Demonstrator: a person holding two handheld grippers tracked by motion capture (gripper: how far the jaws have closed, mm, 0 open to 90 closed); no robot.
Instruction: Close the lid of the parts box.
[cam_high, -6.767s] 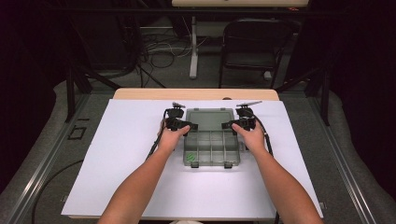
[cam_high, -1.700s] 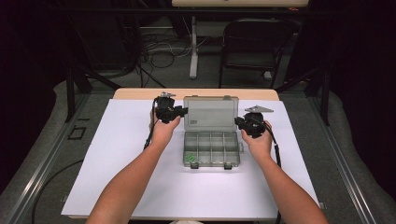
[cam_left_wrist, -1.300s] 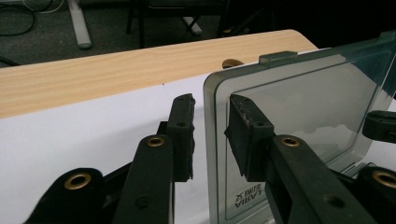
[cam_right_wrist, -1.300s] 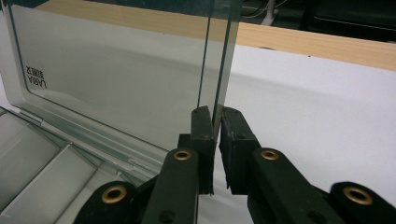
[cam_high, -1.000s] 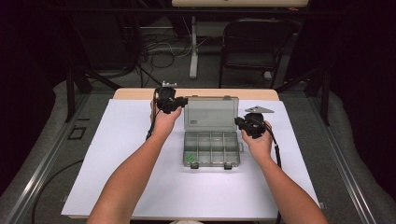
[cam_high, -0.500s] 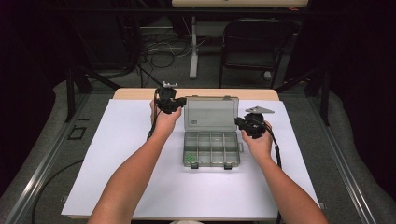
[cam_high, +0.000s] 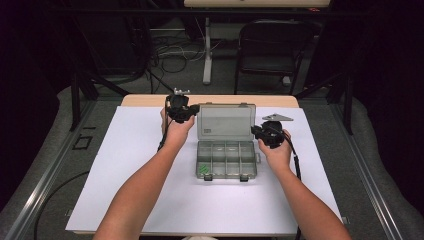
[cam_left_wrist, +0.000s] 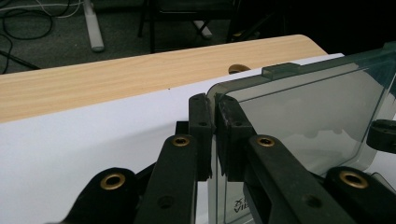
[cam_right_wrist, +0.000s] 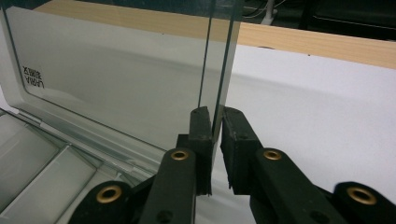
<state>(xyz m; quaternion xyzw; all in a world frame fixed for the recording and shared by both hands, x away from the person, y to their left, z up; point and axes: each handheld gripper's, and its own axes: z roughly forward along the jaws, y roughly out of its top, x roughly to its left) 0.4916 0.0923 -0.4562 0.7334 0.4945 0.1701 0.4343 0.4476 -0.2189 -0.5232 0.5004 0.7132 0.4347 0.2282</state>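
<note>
Item: clear grey plastic compartment box (cam_high: 226, 159), open.
Lid (cam_high: 226, 121): transparent smoke-grey, raised on the far hinge, standing near upright with a backward lean; small latch tab at its top edge (cam_left_wrist: 279, 70); printed lettering low in one corner (cam_right_wrist: 32, 77).
Base (cam_high: 227, 161): flat on the white sheet covering the desk, split into rows of small compartments; one green item (cam_high: 204, 169) in the near-left compartment; two dark latches on the near edge.
Position: centre of the desk, long side facing the person.
Contact: lid's left and right side edges each sit between a pair of fingers (cam_left_wrist: 201, 122) (cam_right_wrist: 201, 128).
</note>
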